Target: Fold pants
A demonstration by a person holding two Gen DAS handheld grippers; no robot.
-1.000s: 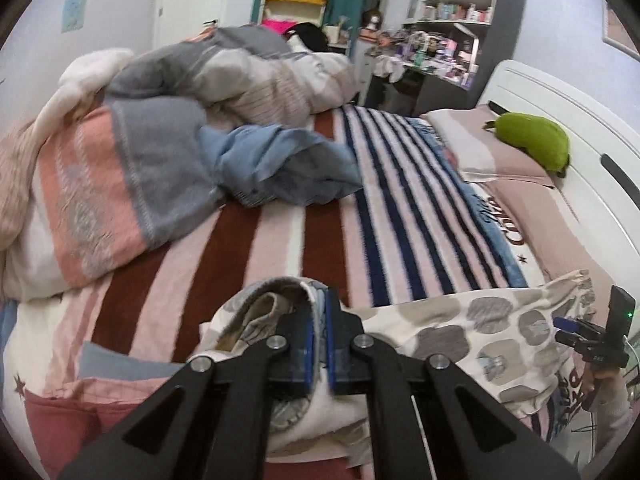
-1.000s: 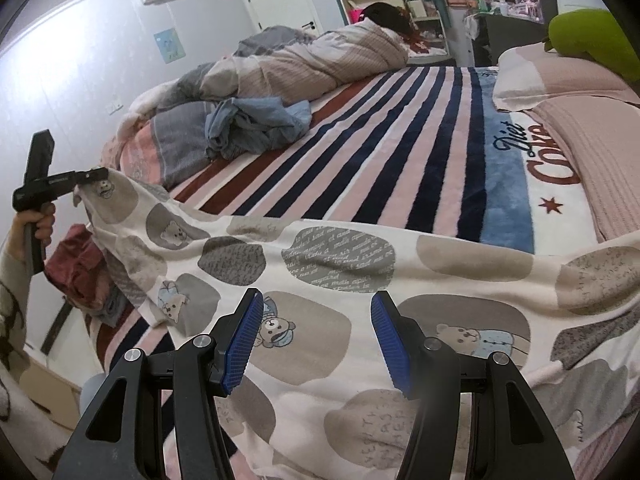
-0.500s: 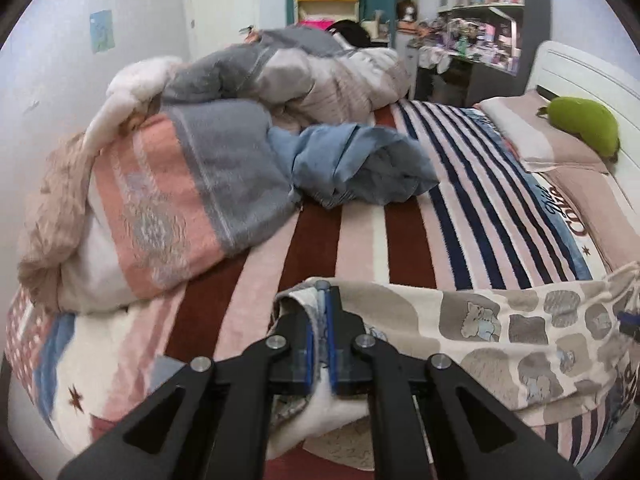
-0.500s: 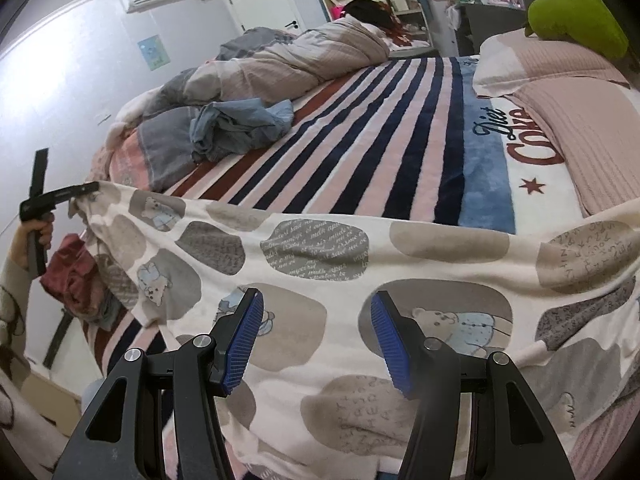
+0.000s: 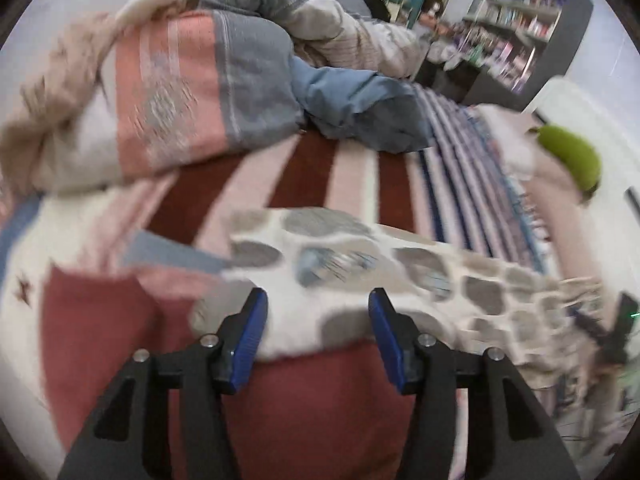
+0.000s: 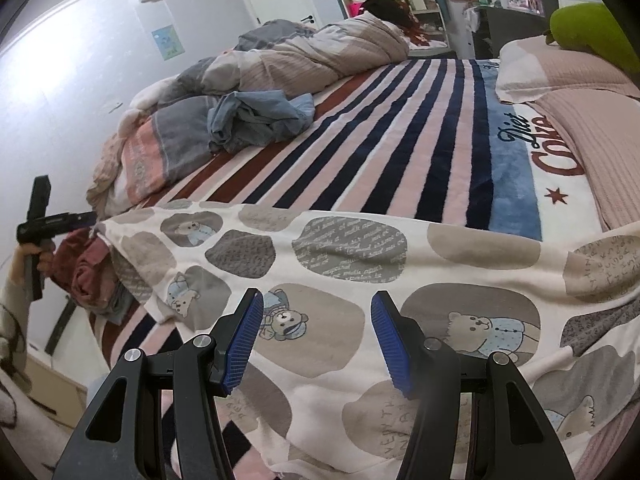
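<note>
The pants (image 6: 352,248) lie stretched along the near edge of the bed (image 6: 400,128), long axis running side to side, one end by each hand. The left gripper (image 5: 316,332) is opening right now, fingers spreading clear of the cloth end just ahead of them; blur makes contact hard to judge, though nothing looks pinched. The right gripper (image 6: 316,336) hovers over the fabric, fingers apart, gripping nothing. Either hand is near its own end, so a lengthwise fold looks within reach.
</note>
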